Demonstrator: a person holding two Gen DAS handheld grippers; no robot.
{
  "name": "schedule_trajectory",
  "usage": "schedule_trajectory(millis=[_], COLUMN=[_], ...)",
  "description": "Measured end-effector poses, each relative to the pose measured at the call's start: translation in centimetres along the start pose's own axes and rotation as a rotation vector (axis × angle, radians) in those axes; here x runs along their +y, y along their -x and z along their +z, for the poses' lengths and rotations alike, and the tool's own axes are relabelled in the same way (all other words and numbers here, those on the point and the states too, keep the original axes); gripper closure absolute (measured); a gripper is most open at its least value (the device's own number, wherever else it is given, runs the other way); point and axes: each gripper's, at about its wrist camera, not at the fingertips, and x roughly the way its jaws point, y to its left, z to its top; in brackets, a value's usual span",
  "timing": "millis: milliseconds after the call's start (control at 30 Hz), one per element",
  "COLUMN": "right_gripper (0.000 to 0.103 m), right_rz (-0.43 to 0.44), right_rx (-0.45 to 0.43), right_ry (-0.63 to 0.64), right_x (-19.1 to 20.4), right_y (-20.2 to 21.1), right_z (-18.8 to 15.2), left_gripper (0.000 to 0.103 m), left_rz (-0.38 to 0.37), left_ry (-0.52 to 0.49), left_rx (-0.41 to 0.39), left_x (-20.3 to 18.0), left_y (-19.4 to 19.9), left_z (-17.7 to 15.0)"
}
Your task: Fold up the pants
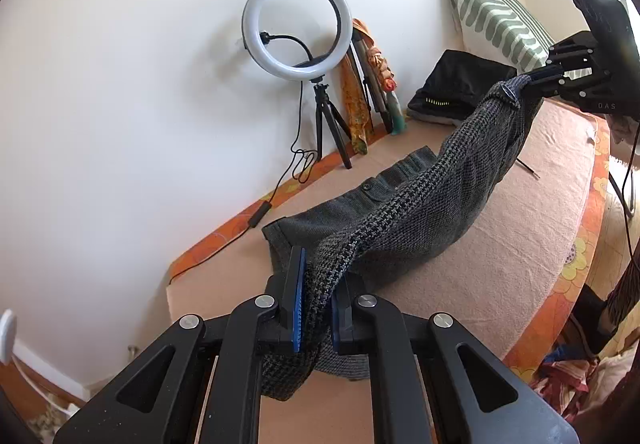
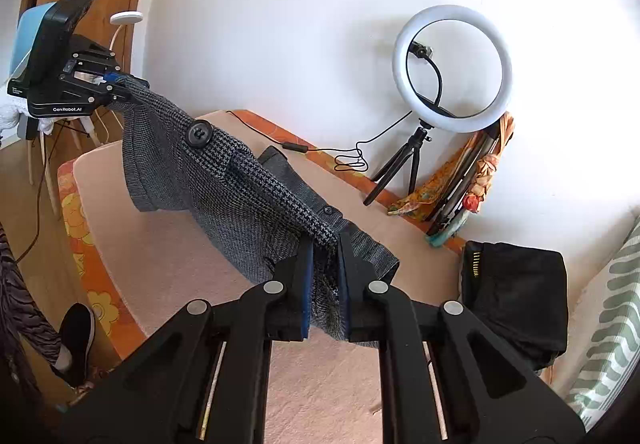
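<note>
Grey houndstooth pants (image 1: 432, 200) hang stretched between my two grippers above a pink-covered bed (image 1: 500, 256). My left gripper (image 1: 320, 276) is shut on one end of the waistband. My right gripper (image 1: 540, 78) shows at the far right, shut on the other end. In the right wrist view my right gripper (image 2: 325, 256) clamps the pants (image 2: 240, 196), whose large black button (image 2: 199, 133) faces the camera. My left gripper (image 2: 120, 84) holds the far end at upper left. The lower part of the pants rests on the bed (image 2: 160, 264).
A ring light on a tripod (image 1: 296, 24) (image 2: 452, 68) stands against the white wall, its cable trailing on the bed. A folded black garment (image 1: 456, 88) (image 2: 516, 296) and a green-striped pillow (image 1: 496, 20) lie at the bed's head. Orange fabric (image 1: 354, 100) leans on the wall.
</note>
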Motion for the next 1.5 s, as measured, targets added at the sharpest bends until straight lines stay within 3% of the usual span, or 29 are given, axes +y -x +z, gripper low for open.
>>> schedule_trajectory(millis=[133, 333, 533, 867, 1000, 1167, 1267, 1300, 1333, 1400, 1500], right_gripper=[0.092, 0.092, 0.092, 0.092, 0.092, 0.092, 0.09, 0.081, 0.065, 0.044, 0.042], right_rz=[-0.023, -0.051, -0.062, -0.001, 0.031, 0.048, 0.043, 0.036, 0.011, -0.027, -0.041], right_rx=[0.031, 0.095, 0.18, 0.352, 0.406, 0.43, 0.432, 0.431, 0.428, 0.416, 0.39], right_ry=[0.008, 0.032, 0.021, -0.012, -0.031, -0.062, -0.082, -0.092, -0.105, -0.146, -0.236], right_x=[-2.2, -5.0, -7.8, -10.7, -11.0, -11.0, -11.3, -11.5, -11.8, -12.6, -13.9], right_y=[-3.2, -9.1, -15.7, -27.0, -30.3, -32.0, -32.0, -31.9, -31.6, -30.9, -28.9], right_z=[2.2, 4.3, 4.4, 0.4, -1.7, -3.0, -3.1, -3.0, -3.0, -2.9, -3.0], left_gripper=[0.094, 0.094, 0.094, 0.094, 0.094, 0.086, 0.073, 0.062, 0.053, 0.049, 0.048], left_rz=[-0.026, -0.018, -0.051, -0.114, -0.144, -0.147, -0.138, -0.133, -0.126, -0.118, -0.11], left_ry=[0.006, -0.085, -0.08, -0.038, -0.02, 0.008, 0.044, 0.061, 0.087, 0.154, 0.301], left_rx=[0.03, 0.115, 0.183, 0.301, 0.342, 0.356, 0.364, 0.364, 0.36, 0.335, 0.308], left_x=[2.3, 3.8, 5.2, 4.5, 4.1, 4.2, 4.9, 5.3, 6.0, 7.2, 9.8], left_y=[-3.5, -10.1, -17.7, -29.5, -31.9, -33.3, -33.2, -33.1, -32.6, -31.7, -30.0], left_z=[2.8, 5.5, 7.1, 4.7, 2.9, 2.1, 2.2, 2.3, 2.1, 2.4, 2.4])
